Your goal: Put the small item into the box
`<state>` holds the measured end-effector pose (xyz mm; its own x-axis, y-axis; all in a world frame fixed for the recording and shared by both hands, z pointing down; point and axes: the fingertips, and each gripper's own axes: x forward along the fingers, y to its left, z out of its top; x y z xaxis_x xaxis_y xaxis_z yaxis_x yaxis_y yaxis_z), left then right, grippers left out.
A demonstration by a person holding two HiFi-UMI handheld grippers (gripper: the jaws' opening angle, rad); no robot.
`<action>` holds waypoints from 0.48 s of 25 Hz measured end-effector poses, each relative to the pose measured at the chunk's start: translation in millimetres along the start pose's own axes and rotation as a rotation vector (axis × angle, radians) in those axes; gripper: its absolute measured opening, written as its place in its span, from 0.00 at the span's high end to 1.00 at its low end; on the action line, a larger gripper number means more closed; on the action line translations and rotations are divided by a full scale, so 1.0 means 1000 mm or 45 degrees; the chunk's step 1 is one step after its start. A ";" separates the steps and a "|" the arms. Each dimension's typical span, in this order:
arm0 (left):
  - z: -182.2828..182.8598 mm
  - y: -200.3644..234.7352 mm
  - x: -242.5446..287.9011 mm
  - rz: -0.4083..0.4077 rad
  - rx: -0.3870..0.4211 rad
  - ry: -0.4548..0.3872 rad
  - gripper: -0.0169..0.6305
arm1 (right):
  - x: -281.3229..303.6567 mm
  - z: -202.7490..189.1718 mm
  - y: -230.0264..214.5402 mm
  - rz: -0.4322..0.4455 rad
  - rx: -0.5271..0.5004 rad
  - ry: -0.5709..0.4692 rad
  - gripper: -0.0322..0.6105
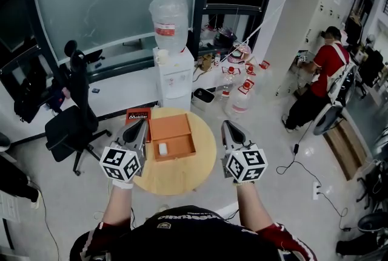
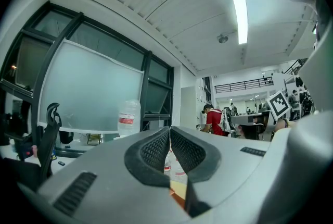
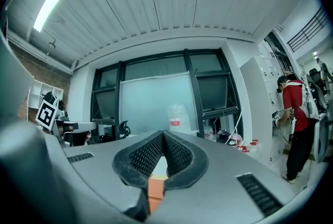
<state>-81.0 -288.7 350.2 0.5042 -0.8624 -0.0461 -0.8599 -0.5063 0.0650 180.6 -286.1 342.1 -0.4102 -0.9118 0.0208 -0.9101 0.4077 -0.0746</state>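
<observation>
An open orange box (image 1: pixel 176 132) lies on the round wooden table (image 1: pixel 182 184), its lid folded back on the far side. A small white item (image 1: pixel 162 149) rests inside the box's lower half. My left gripper (image 1: pixel 140 124) hovers at the box's left edge, jaws together and empty. My right gripper (image 1: pixel 227 125) hovers off the table's right rim, also shut with nothing held. In the left gripper view the left gripper (image 2: pixel 170 128) shows its pads meeting at the tips. The right gripper view shows the right gripper (image 3: pixel 163 133) likewise closed, with a sliver of orange box (image 3: pixel 155 189) below.
A red packet (image 1: pixel 138 114) lies on the table beside the box, under my left gripper. A water dispenser (image 1: pixel 173 71) stands behind the table. A black office chair (image 1: pixel 73 120) sits at the left, water jugs (image 1: pixel 239 96) on the floor, a person in red (image 1: pixel 327 68) far right.
</observation>
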 end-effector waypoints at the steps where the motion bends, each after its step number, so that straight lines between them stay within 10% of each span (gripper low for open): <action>1: -0.001 0.000 0.000 -0.003 0.001 0.001 0.94 | 0.000 -0.001 0.000 -0.001 0.000 0.001 0.91; 12: 0.001 -0.004 0.000 -0.020 0.006 0.000 0.94 | -0.002 0.003 0.002 -0.011 0.010 -0.013 0.91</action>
<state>-78.0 -286.9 349.1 0.5174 -0.8545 -0.0467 -0.8525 -0.5194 0.0592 180.0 -283.7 339.3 -0.4018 -0.9157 0.0116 -0.9130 0.3996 -0.0820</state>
